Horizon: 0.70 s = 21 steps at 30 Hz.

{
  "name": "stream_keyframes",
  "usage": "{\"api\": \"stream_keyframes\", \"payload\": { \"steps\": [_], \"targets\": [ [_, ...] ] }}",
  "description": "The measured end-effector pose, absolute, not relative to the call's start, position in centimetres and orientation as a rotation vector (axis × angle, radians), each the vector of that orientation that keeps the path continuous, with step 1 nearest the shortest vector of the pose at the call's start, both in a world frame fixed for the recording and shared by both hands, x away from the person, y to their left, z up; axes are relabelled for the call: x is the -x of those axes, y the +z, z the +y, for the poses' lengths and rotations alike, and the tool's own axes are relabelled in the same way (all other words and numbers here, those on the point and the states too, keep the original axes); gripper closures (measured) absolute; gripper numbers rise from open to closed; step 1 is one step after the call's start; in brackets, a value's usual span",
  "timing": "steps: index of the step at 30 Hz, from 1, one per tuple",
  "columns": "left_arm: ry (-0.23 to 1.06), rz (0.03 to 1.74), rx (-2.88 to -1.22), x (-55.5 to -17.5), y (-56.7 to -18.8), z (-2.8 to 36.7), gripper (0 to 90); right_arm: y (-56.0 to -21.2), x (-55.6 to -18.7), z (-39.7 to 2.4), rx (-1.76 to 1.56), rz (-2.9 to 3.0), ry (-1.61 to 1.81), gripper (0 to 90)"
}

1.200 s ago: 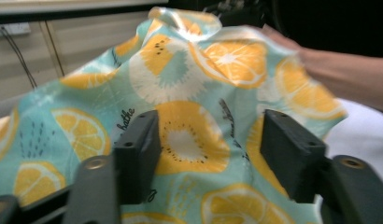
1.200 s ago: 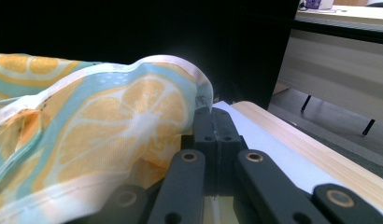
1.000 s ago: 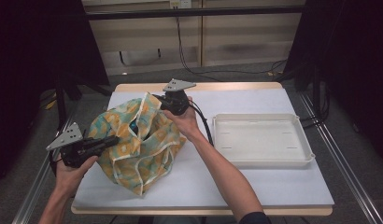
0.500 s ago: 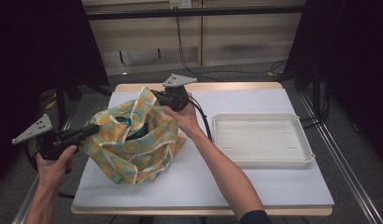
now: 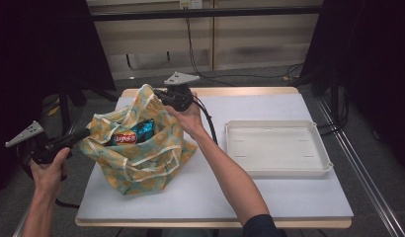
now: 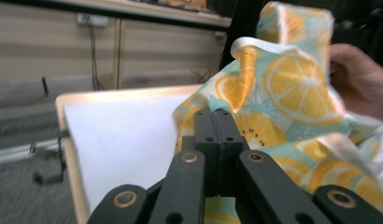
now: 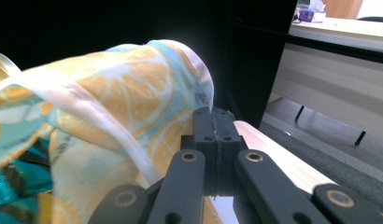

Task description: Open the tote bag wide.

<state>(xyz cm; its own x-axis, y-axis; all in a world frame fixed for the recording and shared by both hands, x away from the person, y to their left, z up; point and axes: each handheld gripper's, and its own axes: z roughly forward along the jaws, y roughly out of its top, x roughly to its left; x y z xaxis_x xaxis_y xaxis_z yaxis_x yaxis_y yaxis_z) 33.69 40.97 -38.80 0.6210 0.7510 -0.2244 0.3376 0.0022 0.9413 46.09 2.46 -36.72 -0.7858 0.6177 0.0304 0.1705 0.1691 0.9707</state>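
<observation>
A cloth bag (image 5: pixel 141 153) printed with orange slices stands on the white table, its mouth pulled wide. Inside lies a blue snack packet (image 5: pixel 134 134). My left gripper (image 5: pixel 87 132) is shut on the bag's left rim, out past the table's left edge. In the left gripper view the jaws meet on the bag cloth (image 6: pixel 273 93). My right gripper (image 5: pixel 158 93) is shut on the bag's far rim, lifted above the table's back edge. The right gripper view has its jaws pinching the bag's cloth (image 7: pixel 133 102), with the blue packet (image 7: pixel 17 186) low at the left.
An empty white tray (image 5: pixel 277 148) lies on the right half of the table (image 5: pixel 269 197). Black stands and cables sit behind the table and to its left. A black cable (image 5: pixel 208 123) trails from the right gripper across the table.
My left hand has pulled the bag's left rim outward past the table edge, opening the bag's mouth and showing the blue packet. The right hand has stayed in place.
</observation>
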Motion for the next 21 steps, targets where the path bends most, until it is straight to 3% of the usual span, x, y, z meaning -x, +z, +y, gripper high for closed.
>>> {"api": "stream_keyframes", "payload": {
  "steps": [16, 20, 21],
  "targets": [
    [0.305, 0.991, -1.676, -33.8, -44.2, 40.6, 90.0, -41.9, -46.7, 1.6, -0.861, 2.193, 1.524, 89.3],
    [0.293, 0.974, -1.657, -33.3, -44.4, 40.1, 90.0, -41.8, -45.7, 0.9, -0.835, 2.179, 1.567, 78.7],
    [0.293, 0.963, -1.656, -33.2, -44.3, 40.2, 89.6, -41.4, -45.2, 0.5, -0.827, 2.163, 1.583, 71.1]
  ]
}}
